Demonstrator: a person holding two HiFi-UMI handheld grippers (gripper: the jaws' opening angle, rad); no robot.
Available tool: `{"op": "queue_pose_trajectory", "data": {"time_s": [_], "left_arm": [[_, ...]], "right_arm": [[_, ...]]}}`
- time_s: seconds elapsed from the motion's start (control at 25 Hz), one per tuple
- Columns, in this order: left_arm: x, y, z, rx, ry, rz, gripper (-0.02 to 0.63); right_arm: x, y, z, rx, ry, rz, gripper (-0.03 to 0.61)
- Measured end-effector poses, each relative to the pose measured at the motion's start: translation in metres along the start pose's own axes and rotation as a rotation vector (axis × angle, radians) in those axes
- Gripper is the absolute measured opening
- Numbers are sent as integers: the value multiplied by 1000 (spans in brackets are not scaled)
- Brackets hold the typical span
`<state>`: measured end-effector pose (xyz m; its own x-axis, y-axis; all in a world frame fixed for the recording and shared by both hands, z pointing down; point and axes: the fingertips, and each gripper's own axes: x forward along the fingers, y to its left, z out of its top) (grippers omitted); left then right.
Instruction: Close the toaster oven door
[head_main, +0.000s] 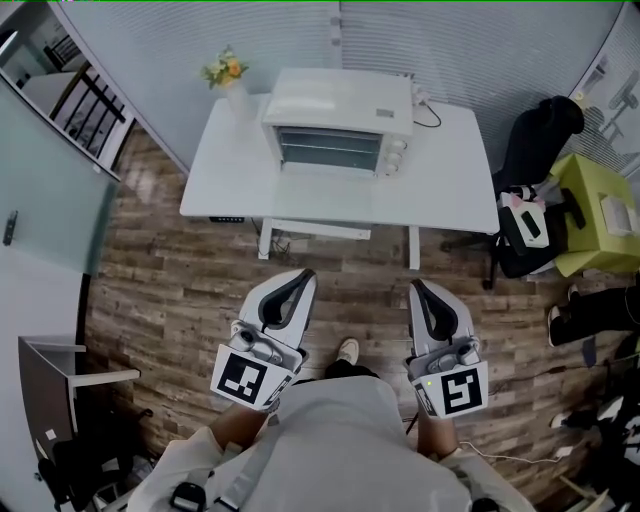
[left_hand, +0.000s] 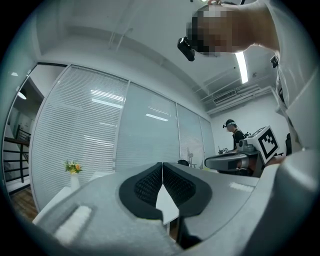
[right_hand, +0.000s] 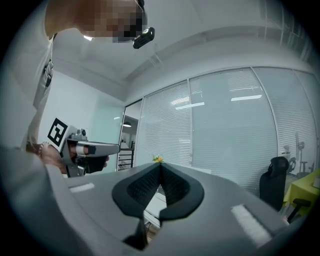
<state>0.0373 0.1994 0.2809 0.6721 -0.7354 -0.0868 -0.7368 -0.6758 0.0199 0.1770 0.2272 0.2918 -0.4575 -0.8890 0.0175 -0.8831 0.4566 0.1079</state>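
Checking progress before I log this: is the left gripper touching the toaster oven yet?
Apart. The head view shows the left gripper over the wood floor, with floor and bare white table between it and the toaster oven.

Head view from above the person, steeply down, white desk (head_main: 450, 180) well ahead, both gripper views low, level, looking along their own jaws toward the window blinds (left_hand: 80, 125), desk distant, yellow flowers (head_main: 226, 70) shared by all three.
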Motion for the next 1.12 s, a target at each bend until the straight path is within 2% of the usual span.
{"op": "queue_pose_trajectory", "data": {"time_s": [0.32, 0.6, 0.88, 1.12], "left_arm": [[42, -7, -8, -5, 9, 12, 6], [54, 0, -17, -9, 26, 30, 6], [67, 26, -21, -13, 17, 37, 6], [90, 65, -21, -6, 2, 30, 6]], "right_arm": [[10, -42, -11, 1, 15, 14, 6], [22, -52, -17, 12, 22, 32, 6], [51, -55, -21, 5, 25, 40, 6], [97, -60, -18, -11, 27, 44, 6]]}}
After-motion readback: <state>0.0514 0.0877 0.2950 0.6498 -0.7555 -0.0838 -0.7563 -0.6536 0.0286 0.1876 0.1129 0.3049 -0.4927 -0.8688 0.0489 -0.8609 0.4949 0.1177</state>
